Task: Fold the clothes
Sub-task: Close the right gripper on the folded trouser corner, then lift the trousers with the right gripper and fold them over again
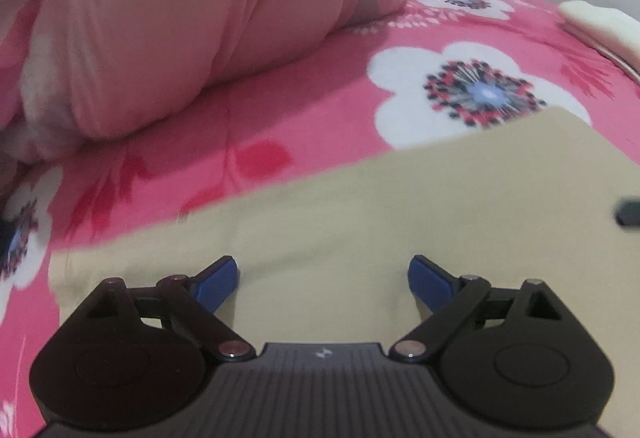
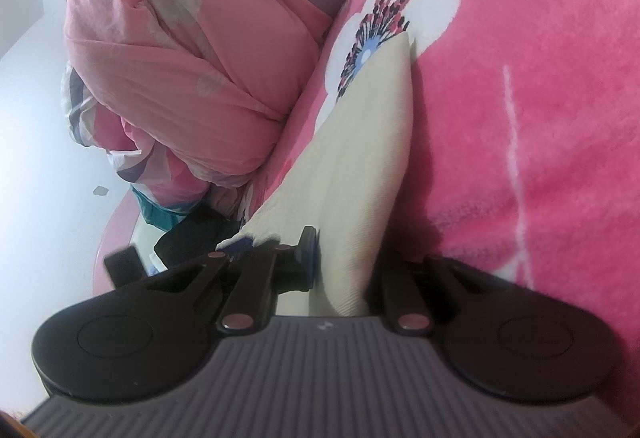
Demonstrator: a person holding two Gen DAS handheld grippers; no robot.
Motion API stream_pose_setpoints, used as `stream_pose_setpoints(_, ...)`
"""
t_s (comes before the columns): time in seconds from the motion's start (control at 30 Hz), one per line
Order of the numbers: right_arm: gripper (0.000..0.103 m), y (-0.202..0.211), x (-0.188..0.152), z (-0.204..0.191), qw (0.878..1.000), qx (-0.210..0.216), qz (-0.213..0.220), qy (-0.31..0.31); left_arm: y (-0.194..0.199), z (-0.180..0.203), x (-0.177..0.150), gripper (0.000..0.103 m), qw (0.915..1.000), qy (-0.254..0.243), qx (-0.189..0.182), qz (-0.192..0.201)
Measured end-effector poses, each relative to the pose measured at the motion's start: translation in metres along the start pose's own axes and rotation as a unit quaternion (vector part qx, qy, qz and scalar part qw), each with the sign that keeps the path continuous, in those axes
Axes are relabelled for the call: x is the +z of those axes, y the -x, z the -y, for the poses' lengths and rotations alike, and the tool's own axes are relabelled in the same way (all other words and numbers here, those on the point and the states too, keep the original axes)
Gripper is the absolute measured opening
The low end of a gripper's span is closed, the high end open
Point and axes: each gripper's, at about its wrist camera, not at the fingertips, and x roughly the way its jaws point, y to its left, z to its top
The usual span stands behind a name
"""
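A cream cloth (image 1: pixel 360 206) lies flat on a bed with a bright pink blanket (image 1: pixel 280 106) that has big white flowers on it. In the left wrist view, the left gripper (image 1: pixel 323 280) hangs over the near part of the cloth. Its jaws stand wide apart, and nothing is between the two blue pads (image 1: pixel 218 284); only the flat cloth shows below them. A big white flower (image 1: pixel 476 90) with a blue middle sits just past the far right edge of the cloth. On the far left, a puffy pink quilt (image 1: pixel 192 22) is piled up on the bed. A pale folded thing (image 1: pixel 600 26) rests at the far right edge of the bed, well apart from the cloth. A small dark part (image 1: pixel 628 213) pokes in at the right edge over the cloth. In the right wrist view, the right gripper (image 2: pixel 324 258) has its jaws shut tight on an edge of the cream cloth (image 2: pixel 360 166). The cloth rises from the jaws to a point that rests on the pink blanket (image 2: pixel 540 118), beside a white flower (image 2: pixel 400 14). A bundled pink quilt (image 2: pixel 192 58) with pale leaf shapes sits to the left, and a dark thing (image 2: pixel 188 234) lies below it.
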Motion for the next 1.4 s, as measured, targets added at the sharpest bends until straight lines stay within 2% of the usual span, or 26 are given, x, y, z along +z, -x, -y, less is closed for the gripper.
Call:
stream_pose_setpoints(0.13,0.008,0.001,0.0,-0.001,1.0,0.0,0.001,0.002,0.027,-0.003,-0.039,0.095,0.9998,0.002,-0.009,0.019)
stream_pose_setpoints(0.3,0.008,0.001,-0.001,-0.001,1.0,0.002,0.001,0.004,0.065,-0.015,-0.076,0.095,0.9978,0.019,-0.012,0.062)
stream_pose_setpoints(0.37,0.008,0.001,-0.002,-0.001,1.0,0.004,0.001,0.004,0.083,-0.018,-0.083,0.094,0.9956,0.027,-0.008,0.09)
stream_pose_setpoints(0.5,0.007,0.001,-0.002,-0.003,1.0,-0.002,0.01,-0.002,0.1,-0.019,-0.077,0.094,0.9896,0.026,-0.002,0.142)
stream_pose_setpoints(0.6,0.008,0.002,-0.005,-0.016,0.999,-0.033,0.021,0.009,0.084,-0.008,-0.072,0.093,0.9921,-0.003,0.001,0.126)
stream_pose_setpoints(0.67,0.006,0.002,-0.006,-0.029,0.998,-0.062,0.022,0.014,0.071,-0.002,-0.075,0.089,0.9938,-0.018,0.001,0.11)
stream_pose_setpoints(0.87,0.004,0.004,0.001,-0.1,0.991,-0.122,0.014,0.051,0.057,-0.006,-0.094,0.09,0.9938,-0.004,-0.02,0.109)
stream_pose_setpoints(0.97,0.004,-0.006,0.002,-0.154,0.983,-0.156,0.0,0.098,0.056,-0.006,-0.098,0.09,0.993,-0.006,-0.022,0.116)
stream_pose_setpoints(1.17,0.004,-0.044,-0.01,-0.243,0.955,-0.227,-0.031,0.187,0.054,-0.017,-0.1,0.09,0.9902,0.011,-0.049,0.131)
stream_pose_setpoints(1.4,0.004,-0.108,-0.037,-0.315,0.923,-0.274,-0.087,0.255,0.056,-0.035,-0.104,0.093,0.983,0.045,-0.094,0.151)
